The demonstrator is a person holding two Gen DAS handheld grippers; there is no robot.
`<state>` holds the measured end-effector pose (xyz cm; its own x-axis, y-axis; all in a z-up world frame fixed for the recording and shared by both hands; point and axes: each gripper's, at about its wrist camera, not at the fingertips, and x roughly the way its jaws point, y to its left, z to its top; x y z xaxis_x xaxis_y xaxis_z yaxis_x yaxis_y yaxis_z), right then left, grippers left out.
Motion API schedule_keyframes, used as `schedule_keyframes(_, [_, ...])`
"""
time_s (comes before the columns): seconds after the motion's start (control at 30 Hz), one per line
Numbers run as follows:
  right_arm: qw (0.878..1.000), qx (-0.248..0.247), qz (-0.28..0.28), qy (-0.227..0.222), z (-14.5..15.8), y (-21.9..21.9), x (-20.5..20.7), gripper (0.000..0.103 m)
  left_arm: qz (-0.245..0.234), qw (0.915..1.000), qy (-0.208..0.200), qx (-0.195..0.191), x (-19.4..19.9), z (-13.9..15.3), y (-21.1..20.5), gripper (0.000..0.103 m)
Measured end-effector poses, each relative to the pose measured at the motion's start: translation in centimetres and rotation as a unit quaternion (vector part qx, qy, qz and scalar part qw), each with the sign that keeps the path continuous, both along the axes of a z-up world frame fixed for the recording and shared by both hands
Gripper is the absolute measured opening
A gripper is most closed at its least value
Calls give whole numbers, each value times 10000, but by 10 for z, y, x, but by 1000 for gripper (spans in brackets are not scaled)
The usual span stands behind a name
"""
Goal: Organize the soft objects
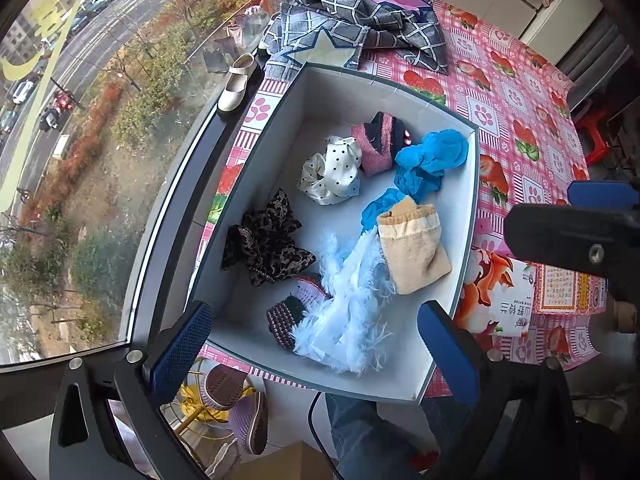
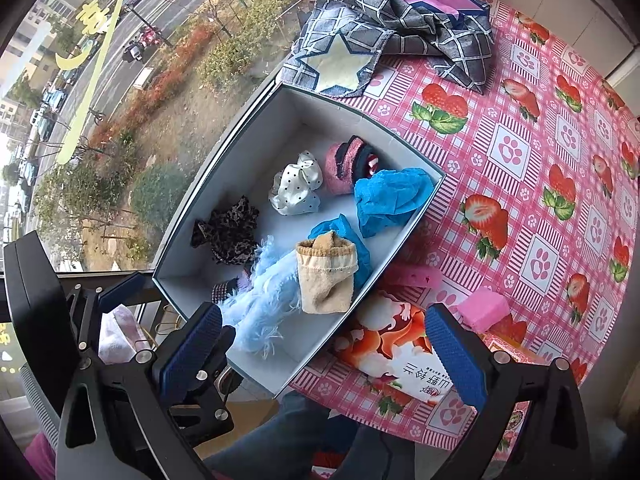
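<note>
While both tongs hang apart and empty, the box (image 1: 460, 216) on the bench (image 2: 520, 128) already holds the soft items. Remaining pink pad (image 2: 484, 308) lies just beyond the right tongs (image 2: 324, 344), outside the box's right wall; the left tongs (image 1: 316, 340) sit over the box, farther off

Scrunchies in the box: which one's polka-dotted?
The cream scrunchie with black dots, beside the pink-and-navy sock. The other scrunchie, nearer the window-side wall, is dark leopard print.
</note>
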<state>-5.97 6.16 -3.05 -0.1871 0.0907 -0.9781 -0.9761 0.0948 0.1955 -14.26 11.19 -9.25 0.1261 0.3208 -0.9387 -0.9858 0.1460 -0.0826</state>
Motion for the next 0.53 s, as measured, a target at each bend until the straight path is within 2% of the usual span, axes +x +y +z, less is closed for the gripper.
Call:
schedule_keyframes(0.4, [9998, 43, -170, 17, 1, -6, -3, 102, -18, 10000, 69, -41, -5, -5, -1, 103])
schedule_keyframes(0.53, [9998, 45, -167, 10, 1, -6, -2, 102, -53, 9994, -338, 62, -11, 0, -3, 103])
